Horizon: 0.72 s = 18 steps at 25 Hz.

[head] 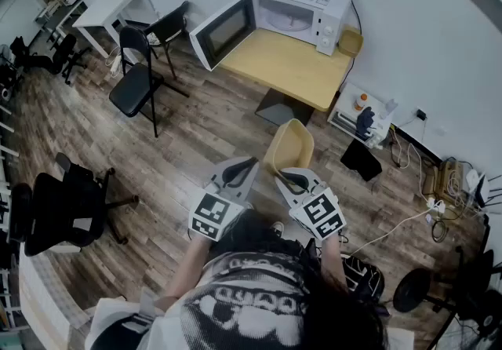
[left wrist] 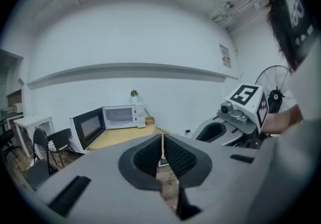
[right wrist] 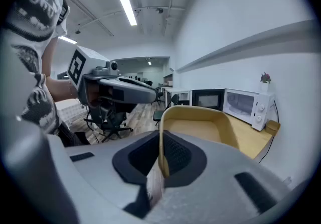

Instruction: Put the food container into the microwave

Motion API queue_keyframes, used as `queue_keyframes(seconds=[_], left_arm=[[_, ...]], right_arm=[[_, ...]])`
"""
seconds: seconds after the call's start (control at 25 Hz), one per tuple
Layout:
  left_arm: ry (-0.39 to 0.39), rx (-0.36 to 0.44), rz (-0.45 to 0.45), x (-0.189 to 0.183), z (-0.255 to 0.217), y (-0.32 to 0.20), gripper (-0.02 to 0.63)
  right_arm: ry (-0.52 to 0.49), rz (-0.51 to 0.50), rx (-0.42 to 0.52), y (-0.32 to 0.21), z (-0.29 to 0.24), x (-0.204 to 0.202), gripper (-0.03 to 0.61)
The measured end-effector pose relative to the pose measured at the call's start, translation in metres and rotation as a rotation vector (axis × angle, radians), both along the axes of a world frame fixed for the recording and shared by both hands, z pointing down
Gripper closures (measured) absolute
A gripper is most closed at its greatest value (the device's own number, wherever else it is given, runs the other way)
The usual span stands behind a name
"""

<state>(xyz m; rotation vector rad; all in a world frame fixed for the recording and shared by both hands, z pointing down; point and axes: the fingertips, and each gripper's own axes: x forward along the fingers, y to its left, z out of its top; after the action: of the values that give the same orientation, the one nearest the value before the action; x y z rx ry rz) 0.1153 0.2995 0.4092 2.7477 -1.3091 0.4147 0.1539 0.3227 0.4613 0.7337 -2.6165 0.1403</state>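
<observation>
1. The yellow food container [head: 289, 146] hangs in the air between 2 grippers, well apart from the table [head: 292, 72].
2. The right gripper [head: 289, 178] is clamped on its rim; the left gripper [head: 245, 169] is clamped on the opposite wall, seen edge-on.
3. The microwave [head: 296, 16] stands on the table with its door [head: 222, 30] open.

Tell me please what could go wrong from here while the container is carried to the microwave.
1. The right gripper pinches the food container by one wall only, so it may tilt or slip on the way.
2. The microwave door stands open at the edge of the table; the container could knock it.
3. Cables lie on the floor at the right; a foot could catch them.
</observation>
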Motion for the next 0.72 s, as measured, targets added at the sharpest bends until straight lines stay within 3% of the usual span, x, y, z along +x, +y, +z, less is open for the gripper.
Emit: queue_keyframes(seconds=[0.72], left_arm=[[-0.006,-0.001,-0.048,-0.005,0.004,0.002,0.603]], right_arm=[[-0.003,-0.046,0.023,-0.002,0.002,-0.007,0.554]])
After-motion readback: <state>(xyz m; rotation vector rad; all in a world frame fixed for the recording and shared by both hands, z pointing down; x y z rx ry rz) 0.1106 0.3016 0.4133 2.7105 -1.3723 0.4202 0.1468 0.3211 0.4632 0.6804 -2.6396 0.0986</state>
